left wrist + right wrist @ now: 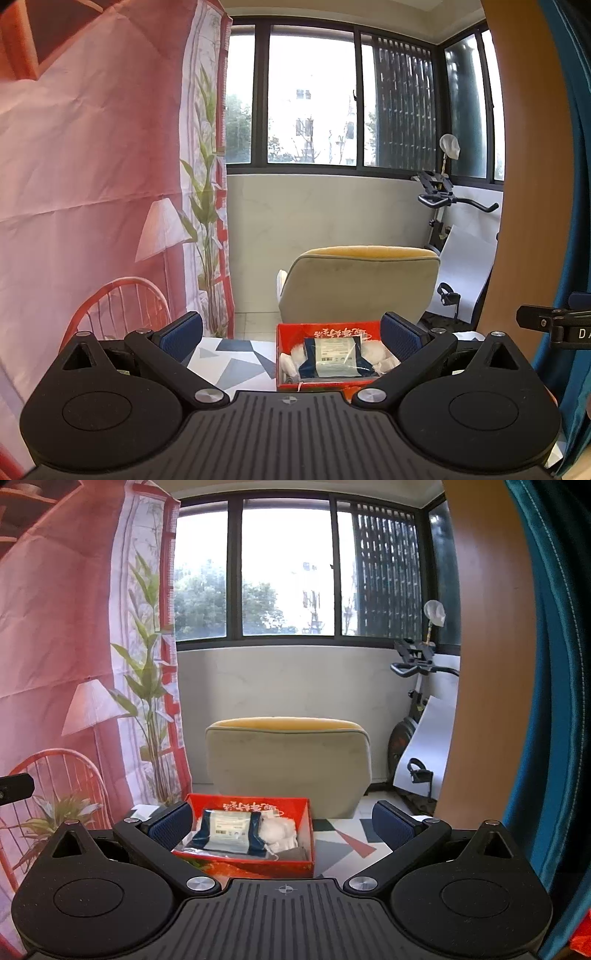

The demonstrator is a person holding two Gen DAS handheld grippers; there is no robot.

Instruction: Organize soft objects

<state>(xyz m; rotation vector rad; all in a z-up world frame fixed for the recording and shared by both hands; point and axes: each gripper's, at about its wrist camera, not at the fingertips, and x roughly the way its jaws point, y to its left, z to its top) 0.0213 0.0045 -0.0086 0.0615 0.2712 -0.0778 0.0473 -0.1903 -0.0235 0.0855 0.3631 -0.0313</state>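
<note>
Patterned table (343, 845) below a window: we hold both grippers spread apart, empty. Red box (255, 864) with blue packet (229, 830) and white wads (279, 830) sits at 1 o'clock from left gripper (291, 338), 11 o'clock from right gripper (282, 821); neither looks nearer.

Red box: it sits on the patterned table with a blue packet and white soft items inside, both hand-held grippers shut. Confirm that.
Not quite: both wrist views show each hand-held gripper, left and right, open and empty. The red box on the patterned table does hold the blue packet and white soft items.
</note>
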